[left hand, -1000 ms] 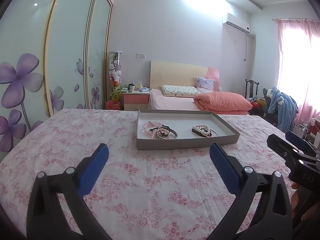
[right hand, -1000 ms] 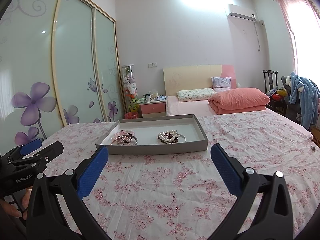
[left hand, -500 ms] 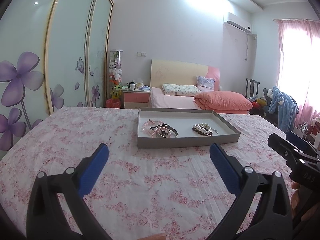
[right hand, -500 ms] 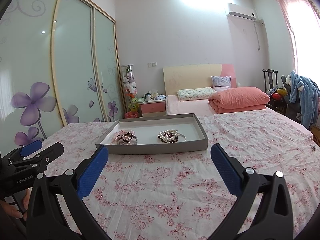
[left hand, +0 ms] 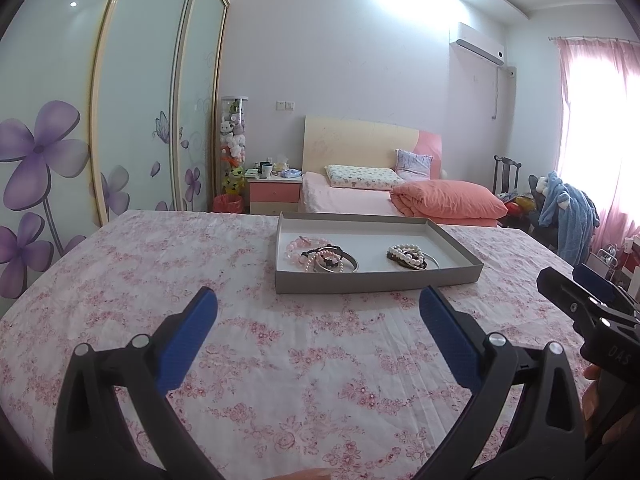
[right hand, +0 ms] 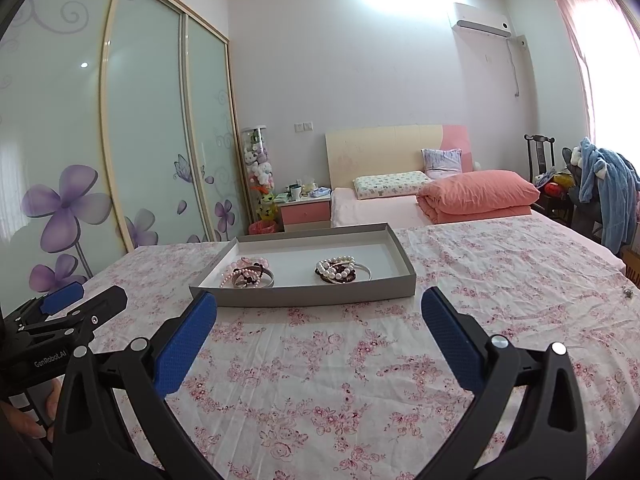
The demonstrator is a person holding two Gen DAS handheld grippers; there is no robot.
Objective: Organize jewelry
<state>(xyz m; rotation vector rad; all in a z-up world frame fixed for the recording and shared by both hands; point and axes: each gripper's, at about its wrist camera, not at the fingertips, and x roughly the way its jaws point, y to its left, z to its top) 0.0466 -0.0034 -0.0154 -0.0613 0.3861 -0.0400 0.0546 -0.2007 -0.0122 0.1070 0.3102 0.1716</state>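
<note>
A shallow grey tray (left hand: 376,282) (right hand: 304,300) lies on the pink floral cloth. It holds two heaps of jewelry: a left heap of pink and dark bead bracelets with metal bangles (left hand: 322,259) (right hand: 248,274), and a right heap of pearl and dark bracelets with a bangle (left hand: 410,257) (right hand: 340,270). My left gripper (left hand: 318,304) is open and empty, short of the tray's near wall. My right gripper (right hand: 319,310) is open and empty, close to the tray's near wall. Each gripper shows at the edge of the other's view, the right one (left hand: 580,300) and the left one (right hand: 76,304).
The floral cloth (left hand: 280,360) covers a wide flat surface around the tray. A small metal item (right hand: 627,291) lies on the cloth at far right. Behind are a bed with a pink duvet (left hand: 444,200), a nightstand (left hand: 274,194) and sliding wardrobe doors (left hand: 132,120).
The left view has shifted slightly, the tray now a little lower and nearer in it. The right gripper has barely moved. Both stay open and empty.
</note>
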